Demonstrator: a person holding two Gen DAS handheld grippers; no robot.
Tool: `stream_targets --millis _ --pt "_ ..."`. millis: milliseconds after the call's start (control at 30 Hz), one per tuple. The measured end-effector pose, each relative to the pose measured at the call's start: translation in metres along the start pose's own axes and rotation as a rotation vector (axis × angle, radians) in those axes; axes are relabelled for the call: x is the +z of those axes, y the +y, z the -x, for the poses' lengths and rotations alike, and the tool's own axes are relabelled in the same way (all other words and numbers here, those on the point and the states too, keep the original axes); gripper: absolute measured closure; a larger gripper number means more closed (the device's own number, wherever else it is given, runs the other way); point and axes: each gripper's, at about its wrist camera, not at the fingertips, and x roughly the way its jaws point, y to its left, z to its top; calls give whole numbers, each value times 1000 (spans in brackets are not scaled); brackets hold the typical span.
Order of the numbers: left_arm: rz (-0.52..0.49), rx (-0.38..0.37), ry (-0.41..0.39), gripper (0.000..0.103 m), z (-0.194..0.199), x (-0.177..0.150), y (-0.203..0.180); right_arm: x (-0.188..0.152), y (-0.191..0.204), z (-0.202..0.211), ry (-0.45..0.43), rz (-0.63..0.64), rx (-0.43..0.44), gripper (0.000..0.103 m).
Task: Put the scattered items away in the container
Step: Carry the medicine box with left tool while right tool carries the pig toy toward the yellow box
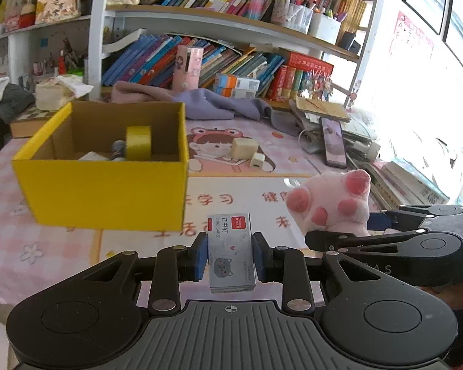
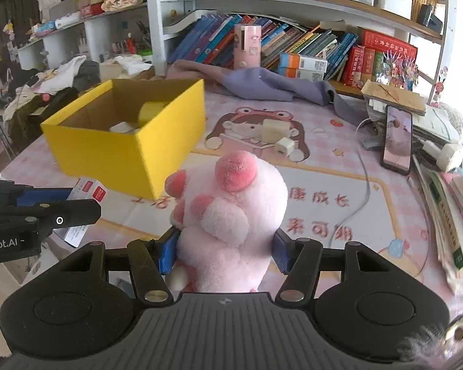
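Observation:
My left gripper (image 1: 230,254) is shut on a grey staple box (image 1: 230,251) and holds it above the pink mat, in front of the yellow box (image 1: 105,194). The staple box also shows in the right wrist view (image 2: 86,192). My right gripper (image 2: 225,246) is shut on a pink plush paw (image 2: 228,215), seen too in the left wrist view (image 1: 333,203). The yellow box (image 2: 129,151) holds a yellow tape roll (image 1: 139,141) and small items. A cream block (image 1: 244,148) and a white charger cube (image 1: 256,160) lie on the mat.
A phone (image 1: 333,141) leans at the right beside stacked books (image 1: 410,182). A purple cloth (image 1: 219,104) lies at the back under bookshelves (image 1: 231,21). A white cable (image 2: 352,212) runs across the mat. Clothes (image 2: 46,86) pile up at the left.

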Motion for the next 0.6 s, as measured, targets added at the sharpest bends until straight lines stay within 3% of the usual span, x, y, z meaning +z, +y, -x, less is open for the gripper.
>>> stream_targets --millis 600 --pt "33 27 10 74 41 -24 42 -16 68 20 10 36 45 46"
